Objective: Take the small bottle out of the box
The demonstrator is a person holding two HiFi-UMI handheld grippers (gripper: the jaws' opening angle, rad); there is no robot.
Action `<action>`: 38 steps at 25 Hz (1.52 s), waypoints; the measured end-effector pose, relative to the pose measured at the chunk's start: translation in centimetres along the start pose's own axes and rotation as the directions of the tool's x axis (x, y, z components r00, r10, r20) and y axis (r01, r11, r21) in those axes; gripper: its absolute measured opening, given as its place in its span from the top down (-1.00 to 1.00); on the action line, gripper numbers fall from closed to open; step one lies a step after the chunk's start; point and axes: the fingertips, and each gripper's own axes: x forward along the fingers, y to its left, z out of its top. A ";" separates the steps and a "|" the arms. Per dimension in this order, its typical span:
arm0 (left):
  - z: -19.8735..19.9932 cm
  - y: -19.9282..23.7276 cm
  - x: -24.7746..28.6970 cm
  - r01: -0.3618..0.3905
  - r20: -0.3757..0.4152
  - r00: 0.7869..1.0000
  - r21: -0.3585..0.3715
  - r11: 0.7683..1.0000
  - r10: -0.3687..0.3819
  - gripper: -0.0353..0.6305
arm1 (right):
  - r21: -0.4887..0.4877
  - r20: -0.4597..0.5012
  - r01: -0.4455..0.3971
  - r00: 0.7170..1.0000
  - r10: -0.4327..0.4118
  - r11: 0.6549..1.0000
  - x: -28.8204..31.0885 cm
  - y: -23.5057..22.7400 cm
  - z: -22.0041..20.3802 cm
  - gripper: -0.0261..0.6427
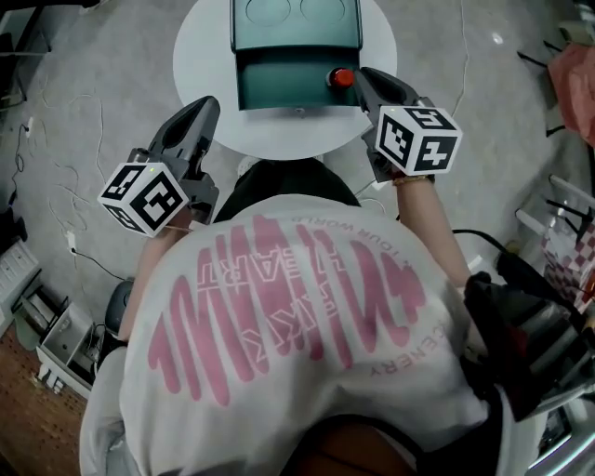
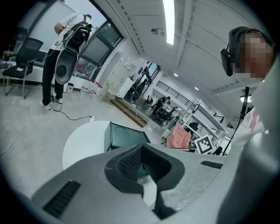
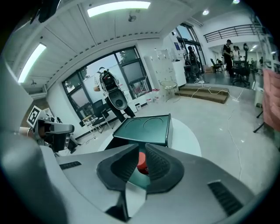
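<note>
Target, small red-capped bottle (image 1: 342, 78), sits at right end of open dark-green rectangular box (image 1: 284, 88) on round white desk (image 1: 200, 56), just ahead of clenched empty right claw (image 1: 363, 76), much nearer than clenched left claw (image 1: 206, 105) off box's near-left corner; only cap visible, probably upright.

box (image 1: 296, 88) open on the near side, reachable from above and front; lid (image 1: 296, 23) closes off the rear; bare worktop (image 1: 209, 65) flanks both sides.

I see a round white worktop (image 1: 200, 65) on a grey floor (image 1: 483, 167), a cable (image 2: 70, 116) trailing across it, a pink cloth (image 2: 179, 136), a black chair (image 2: 19, 59) and a standing person (image 2: 54, 70) beyond.
</note>
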 end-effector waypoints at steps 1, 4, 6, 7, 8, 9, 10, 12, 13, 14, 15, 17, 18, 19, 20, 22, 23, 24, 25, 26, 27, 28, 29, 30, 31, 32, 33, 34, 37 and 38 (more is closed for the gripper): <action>0.4 -0.2 0.1 -0.012 0.002 1.000 -0.001 1.000 0.012 0.88 | 0.000 -0.006 -0.020 1.000 0.020 1.000 0.2 0.0 0.3 0.79; 0.6 -0.1 0.0 -0.045 0.009 0.999 -0.010 0.999 0.045 0.88 | -0.023 -0.028 -0.070 0.997 0.069 0.997 1.1 0.6 0.1 0.39; 0.3 0.1 -0.3 -0.057 0.011 0.998 -0.010 0.998 0.057 0.88 | -0.059 -0.046 -0.087 0.995 0.084 0.995 1.9 1.0 -0.8 0.35; 0.2 0.1 -0.4 -0.063 0.011 0.998 -0.008 0.998 0.063 0.88 | -0.076 -0.057 -0.095 0.994 0.091 0.993 2.3 1.2 -1.2 0.33; 0.1 0.1 -0.4 -0.069 0.010 0.998 -0.005 0.998 0.069 0.88 | -0.091 -0.067 -0.104 0.993 0.098 0.990 2.6 1.3 -1.5 0.33; 0.1 0.1 -0.5 -0.077 0.009 0.997 -0.003 0.997 0.077 0.88 | -0.103 -0.076 -0.114 0.991 0.106 0.988 3.0 1.4 -1.7 0.33; 0.2 0.3 -0.5 -0.086 0.009 0.996 -0.003 0.996 0.086 0.88 | -0.112 -0.082 -0.123 0.990 0.114 0.986 3.4 1.4 -1.8 0.33; 0.3 0.7 -0.4 -0.108 0.012 0.994 -0.013 0.994 0.108 0.88 | -0.127 -0.090 -0.138 0.988 0.127 0.982 4.4 1.2 -1.8 0.33; 0.3 1.0 -0.5 -0.120 0.015 0.993 -0.019 0.993 0.120 0.87 | -0.133 -0.095 -0.143 0.987 0.131 0.981 4.8 1.2 -1.9 0.33; 0.3 1.2 -0.7 -0.130 0.019 0.991 -0.025 0.991 0.131 0.88 | -0.139 -0.103 -0.147 0.986 0.134 0.979 5.1 1.2 -2.1 0.33; 0.3 1.3 -0.9 -0.139 0.024 0.990 -0.029 0.990 0.139 0.88 | -0.144 -0.112 -0.150 0.985 0.134 0.978 5.4 1.3 -2.3 0.32; 0.5 1.3 -1.3 -0.148 0.033 0.988 -0.030 0.989 0.149 0.88 | -0.155 -0.133 -0.151 0.983 0.130 0.976 5.6 1.4 -2.5 0.31; 0.7 1.3 -1.4 -0.150 0.037 0.988 -0.030 0.988 0.151 0.88 | -0.160 -0.141 -0.150 0.982 0.128 0.976 5.8 1.3 -2.4 0.31; 0.9 1.4 -1.3 -0.152 0.041 0.987 -0.030 0.988 0.153 0.88 | -0.165 -0.147 -0.149 0.981 0.125 0.975 6.0 1.2 -2.3 0.31; 1.0 1.5 -1.2 -0.153 0.045 0.987 -0.030 0.988 0.154 0.88 | -0.168 -0.152 -0.147 0.981 0.121 0.975 6.2 1.0 -2.2 0.31; 0.8 1.8 -1.0 -0.155 0.049 0.986 -0.031 0.987 0.156 0.88 | -0.174 -0.161 -0.142 0.980 0.114 0.975 6.7 0.8 -2.6 0.31; 0.6 2.0 -1.0 -0.156 0.049 0.986 -0.030 0.987 0.157 0.87 | -0.176 -0.166 -0.141 0.980 0.112 0.974 6.9 0.8 -3.0 0.31; 0.3 2.1 -1.1 -0.157 0.048 0.986 -0.030 0.987 0.158 0.88 | -0.178 -0.171 -0.140 0.979 0.110 0.974 7.0 0.9 -3.5 0.31; 0.1 2.2 -1.2 -0.157 0.047 0.986 -0.029 0.987 0.158 0.88 | -0.180 -0.175 -0.138 0.979 0.106 0.974 7.0 0.9 -3.8 0.31; 0.0 2.3 -1.2 -0.157 0.046 0.986 -0.028 0.987 0.158 0.88 | -0.183 -0.177 -0.133 0.979 0.101 0.974 7.0 1.0 -4.1 0.31; -0.1 2.4 -1.3 -0.155 0.046 0.987 -0.026 0.987 0.157 0.88 | -0.184 -0.178 -0.126 0.980 0.093 0.975 7.0 0.9 -4.3 0.33; -0.1 2.3 -1.2 -0.153 0.045 0.987 -0.024 0.988 0.154 0.88 | -0.184 -0.177 -0.120 0.980 0.087 0.976 6.9 0.9 -4.4 0.37; -0.2 2.3 -1.2 -0.150 0.043 0.988 -0.022 0.988 0.150 0.88 | -0.182 -0.177 -0.115 0.981 0.083 0.977 6.8 0.9 -4.5 0.37; -0.2 2.2 -1.1 -0.145 0.041 0.988 -0.020 0.989 0.146 0.88 | -0.180 -0.178 -0.112 0.981 0.080 0.977 6.7 0.9 -4.6 0.37; -0.3 2.2 -1.1 -0.140 0.038 0.989 -0.018 0.990 0.141 0.88 | -0.180 -0.179 -0.110 0.981 0.077 0.977 6.6 0.9 -4.8 0.37; -0.4 2.1 -1.0 -0.135 0.035 0.990 -0.016 0.991 0.136 0.88 | -0.180 -0.180 -0.108 0.981 0.075 0.978 6.5 1.0 -4.9 0.38; -0.4 2.0 -0.9 -0.131 0.032 0.991 -0.014 0.991 0.131 0.88 | -0.179 -0.181 -0.106 0.981 0.073 0.978 6.4 1.1 -5.0 0.38; -0.4 2.0 -0.9 -0.127 0.029 0.991 -0.014 0.992 0.127 0.88 | -0.179 -0.181 -0.106 0.981 0.073 0.978 6.3 1.2 -5.0 0.38; -0.3 1.8 -0.7 -0.120 0.024 0.992 -0.011 0.993 0.121 0.88 | -0.185 -0.175 -0.105 0.982 0.072 0.977 6.2 1.2 -4.7 0.39; -0.3 1.8 -0.7 -0.120 0.024 0.992 -0.010 0.993 0.120 0.88 | -0.188 -0.172 -0.102 0.983 0.070 0.977 6.2 1.2 -4.6 0.40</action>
